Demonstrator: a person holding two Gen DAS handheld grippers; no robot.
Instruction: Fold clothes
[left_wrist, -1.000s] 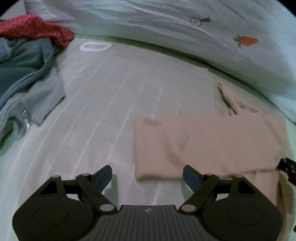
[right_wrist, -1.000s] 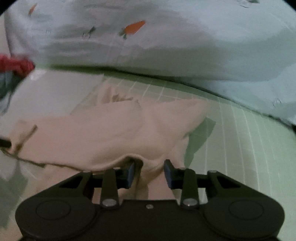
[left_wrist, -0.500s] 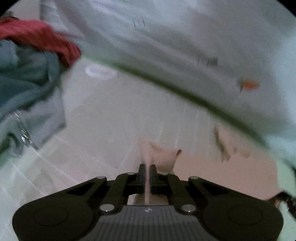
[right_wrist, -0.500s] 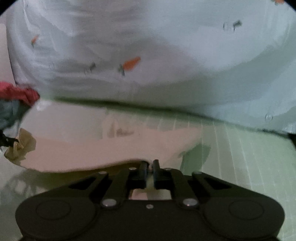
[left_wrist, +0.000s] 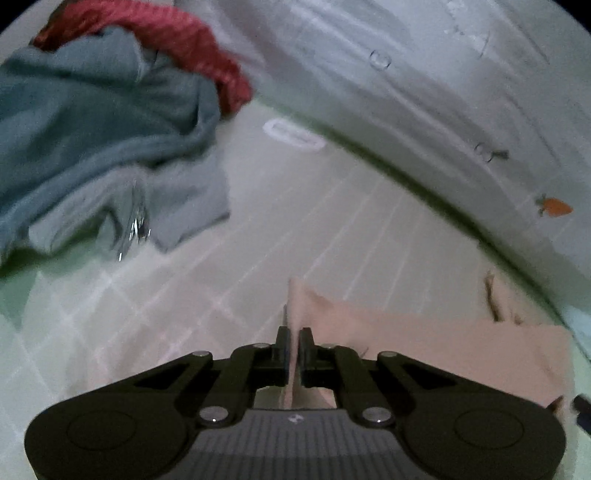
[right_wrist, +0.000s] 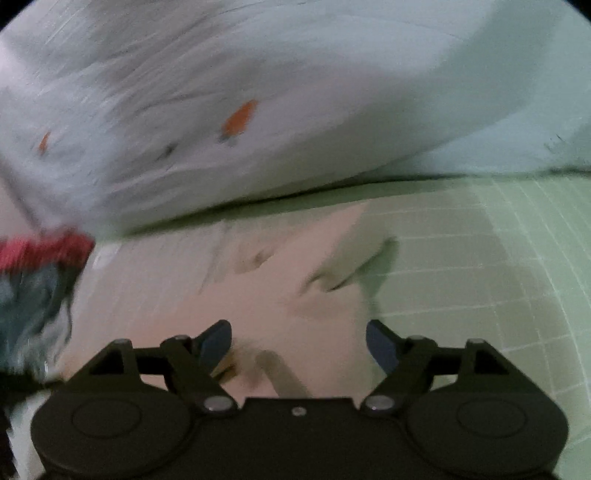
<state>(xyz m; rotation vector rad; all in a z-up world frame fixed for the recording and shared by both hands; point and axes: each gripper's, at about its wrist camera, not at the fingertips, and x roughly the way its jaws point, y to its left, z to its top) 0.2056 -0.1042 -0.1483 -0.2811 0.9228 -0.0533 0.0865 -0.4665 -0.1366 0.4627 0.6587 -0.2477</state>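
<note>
Right tongs (right_wrist: 299, 345) now opening, tilted downward.

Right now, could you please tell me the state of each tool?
Left tool: closed on an edge of the pale pink cloth garment.
Right tool: jaws opening, gripping nothing; the garment lies under them.

Blurred red/teal clothes pile (right_wrist: 33, 280) cut off at left edge, duvet (right_wrist: 258, 110) prints smeared

On the gridded sheet (left_wrist: 369, 229), the flat garment (left_wrist: 424, 343) lies near right, a heap of clothes (left_wrist: 92, 129) sits far left, well apart from it, and the quilt (left_wrist: 424, 74) lies behind both along the far edge.
</note>
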